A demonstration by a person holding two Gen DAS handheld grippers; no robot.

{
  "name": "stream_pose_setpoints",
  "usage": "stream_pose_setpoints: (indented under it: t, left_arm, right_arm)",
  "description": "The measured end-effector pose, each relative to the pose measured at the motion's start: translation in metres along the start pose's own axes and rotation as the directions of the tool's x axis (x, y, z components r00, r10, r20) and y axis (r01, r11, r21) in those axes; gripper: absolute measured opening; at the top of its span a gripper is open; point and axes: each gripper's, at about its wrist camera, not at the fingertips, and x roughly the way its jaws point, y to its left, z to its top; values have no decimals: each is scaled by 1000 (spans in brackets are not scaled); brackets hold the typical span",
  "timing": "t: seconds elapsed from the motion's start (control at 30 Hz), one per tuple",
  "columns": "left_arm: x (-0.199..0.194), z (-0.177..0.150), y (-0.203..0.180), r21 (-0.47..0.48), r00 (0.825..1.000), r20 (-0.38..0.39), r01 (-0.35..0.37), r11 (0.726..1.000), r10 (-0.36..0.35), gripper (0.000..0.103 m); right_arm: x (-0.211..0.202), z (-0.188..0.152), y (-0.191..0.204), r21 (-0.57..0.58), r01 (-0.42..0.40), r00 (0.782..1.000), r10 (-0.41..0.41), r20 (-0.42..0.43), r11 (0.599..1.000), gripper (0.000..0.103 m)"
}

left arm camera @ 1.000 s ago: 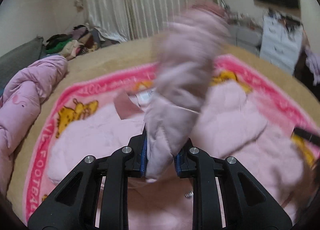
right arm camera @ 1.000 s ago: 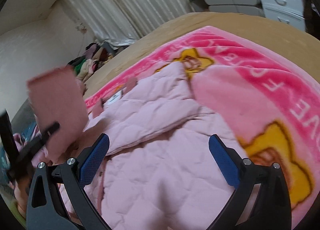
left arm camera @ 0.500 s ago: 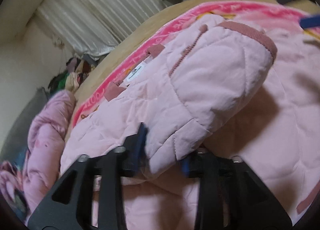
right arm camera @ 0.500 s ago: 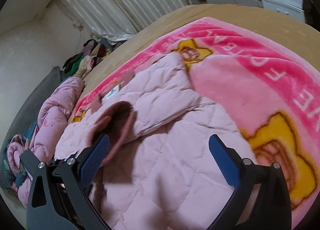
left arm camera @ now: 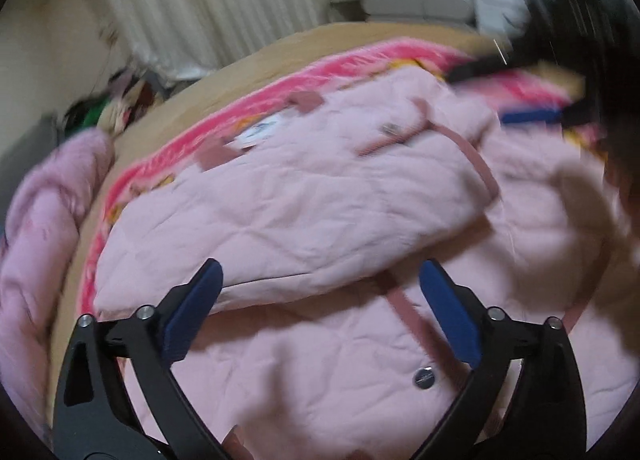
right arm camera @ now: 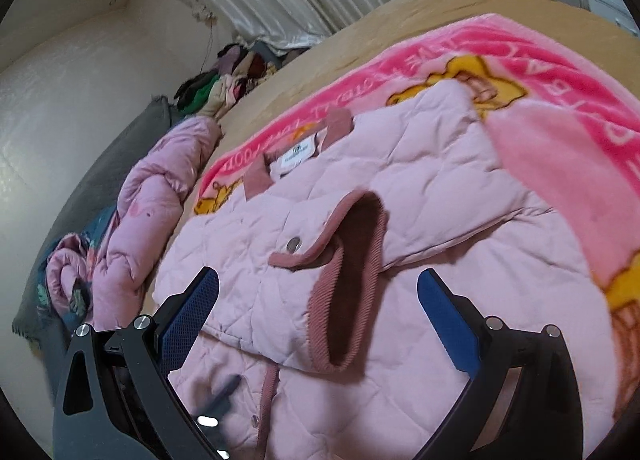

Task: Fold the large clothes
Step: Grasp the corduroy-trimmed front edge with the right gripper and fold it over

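Jacket, pink quilted, flat on pink blanket w/ sleeve folded across chest. L gripper jaws spread, empty, above jacket. R gripper same.

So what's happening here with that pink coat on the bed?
A person holding a clamp tool in each hand is folding a quilted pink jacket that lies on a bright pink cartoon blanket. One sleeve lies folded across the jacket's front, its ribbed cuff gaping open. The left gripper and the right gripper both hover over the jacket with jaws wide apart, holding nothing. A rumpled pink duvet sits alongside.
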Motion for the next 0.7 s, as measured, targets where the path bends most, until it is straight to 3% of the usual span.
stream_pose_setpoints:
  t: [0.17, 0.2, 0.33, 0.5, 0.53, 0.57, 0.7]
  left_arm:
    - [-14, -1, 71, -213, 1000, 9, -21, 977, 23, 94]
    - [-18, -4, 86, -249, 999, 13, -35, 968, 39, 94]
    - [-28, -12, 129, -356, 996, 5, -77, 931, 84, 94]
    - [-40, -30, 168, -461, 992, -7, -112, 880, 122, 94]
    - [-41, -34, 176, -485, 991, -13, -121, 866, 131, 94]
    - [-42, -37, 181, -503, 991, -17, -123, 856, 132, 94]
    - [-40, -53, 214, -627, 993, -40, -114, 770, 114, 94]
  right_arm:
    - [22, -8, 5, 17, -16, 999, 17, -46, 1000, 80]
    - [26, -10, 8, 14, -28, 998, 29, -55, 1000, 71]
    - [38, -14, 14, -10, -32, 997, 31, -76, 999, 62]
    - [52, -20, 15, -29, -10, 995, 7, -98, 1000, 34]
    - [52, -20, 16, -40, -13, 996, 9, -92, 999, 28]
    - [51, -19, 19, -55, -20, 997, 15, -82, 998, 14]
    - [38, 1, 45, -182, -7, 1000, 8, 6, 983, 9]
